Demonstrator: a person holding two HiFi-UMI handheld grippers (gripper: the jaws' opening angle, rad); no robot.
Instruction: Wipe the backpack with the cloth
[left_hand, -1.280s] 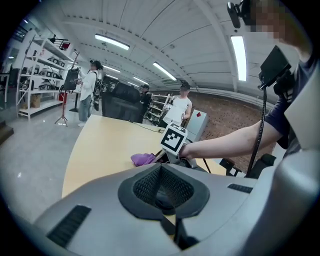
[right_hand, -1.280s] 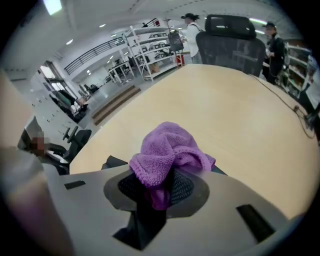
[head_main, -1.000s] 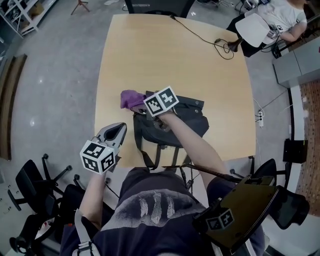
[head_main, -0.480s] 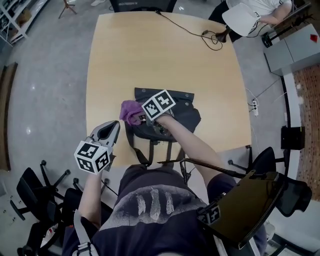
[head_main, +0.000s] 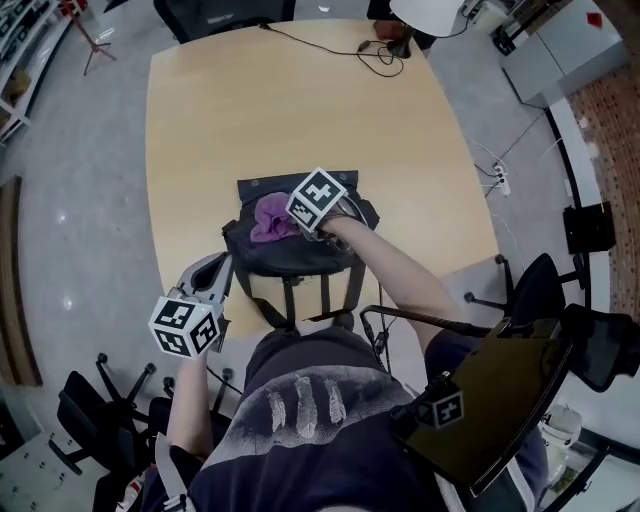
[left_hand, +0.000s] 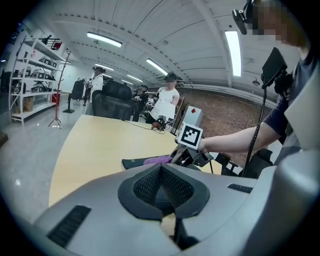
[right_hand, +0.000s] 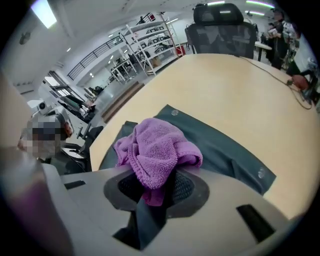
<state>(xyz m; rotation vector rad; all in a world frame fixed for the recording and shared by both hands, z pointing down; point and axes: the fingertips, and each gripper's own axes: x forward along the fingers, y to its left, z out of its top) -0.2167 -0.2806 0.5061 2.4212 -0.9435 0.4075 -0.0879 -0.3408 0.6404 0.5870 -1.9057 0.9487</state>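
my right tongs (head_main: 296, 224) are clenched on the purple cloth (head_main: 268, 218). through their own camera i see a fold of it pinched between the dark pads, with the rest bunched up just ahead of them. the cloth rests on top of the dark backpack (head_main: 300, 258), toward its far left part. the backpack lies flat on the pale wooden bench (head_main: 240, 120), close to the near edge, and its straps (head_main: 322, 298) hang over that edge toward me. my right forearm reaches across the bag from the near side.

the left tongs (head_main: 212, 270) are held to the left of the backpack, above the bench's near left corner, and touch neither the bag nor the cloth. in the left gripper view their pads are pressed together with nothing between them. from that side the bag shows as a low dark shape with the cloth lying on it and the other hand just beside it.

at the far end of the bench a black cable (head_main: 345, 52) lies in loose loops. a black office chair (right_hand: 222, 25) stands past that end.
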